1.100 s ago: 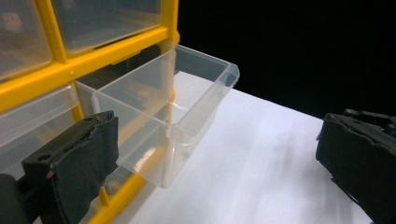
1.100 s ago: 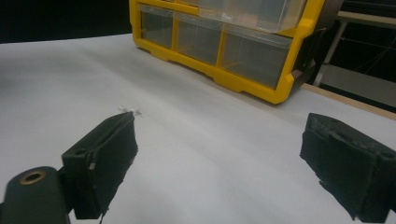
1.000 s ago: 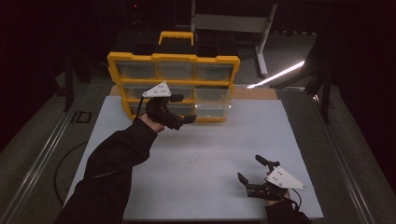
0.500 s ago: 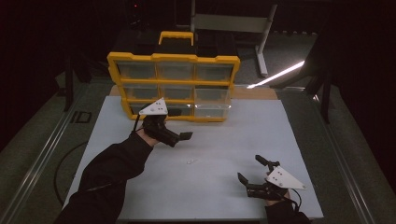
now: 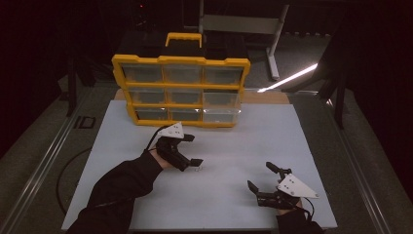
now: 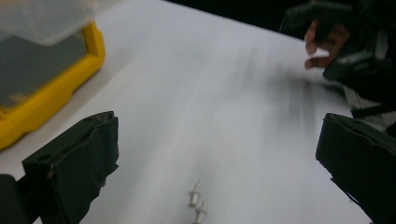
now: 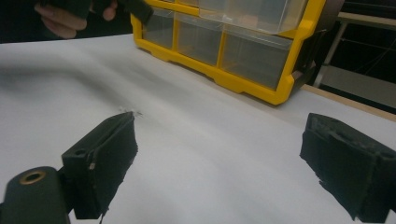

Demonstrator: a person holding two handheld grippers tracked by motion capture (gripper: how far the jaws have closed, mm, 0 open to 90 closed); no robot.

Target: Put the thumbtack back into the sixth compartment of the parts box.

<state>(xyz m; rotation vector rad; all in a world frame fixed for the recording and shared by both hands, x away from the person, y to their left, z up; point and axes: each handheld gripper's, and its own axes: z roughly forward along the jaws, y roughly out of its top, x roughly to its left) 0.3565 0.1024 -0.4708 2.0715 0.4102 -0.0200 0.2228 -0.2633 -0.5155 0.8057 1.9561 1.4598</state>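
Observation:
Two tiny pale screws (image 6: 197, 203) lie side by side on the white table top (image 5: 243, 141), and they show faintly in the high view as small screws (image 5: 197, 168). My left gripper (image 5: 194, 150) hangs open just above and behind them, jaws wide apart, nothing between them (image 6: 217, 128). My right gripper (image 5: 259, 176) rests low at the near right of the table, also open and empty (image 7: 222, 126). From the right gripper view the screws (image 7: 131, 112) are a speck past the left jaw.
A yellow parts organizer (image 5: 181, 91) with clear drawers stands upright at the back of the table (image 7: 233, 46); its corner is in the left gripper view (image 6: 51, 93). The table's front edge (image 5: 204, 228) lies just under my right hand.
My left gripper has come away from the organizer's front, moving toward me and down to the middle of the table, over the screws. The right gripper has stayed put.

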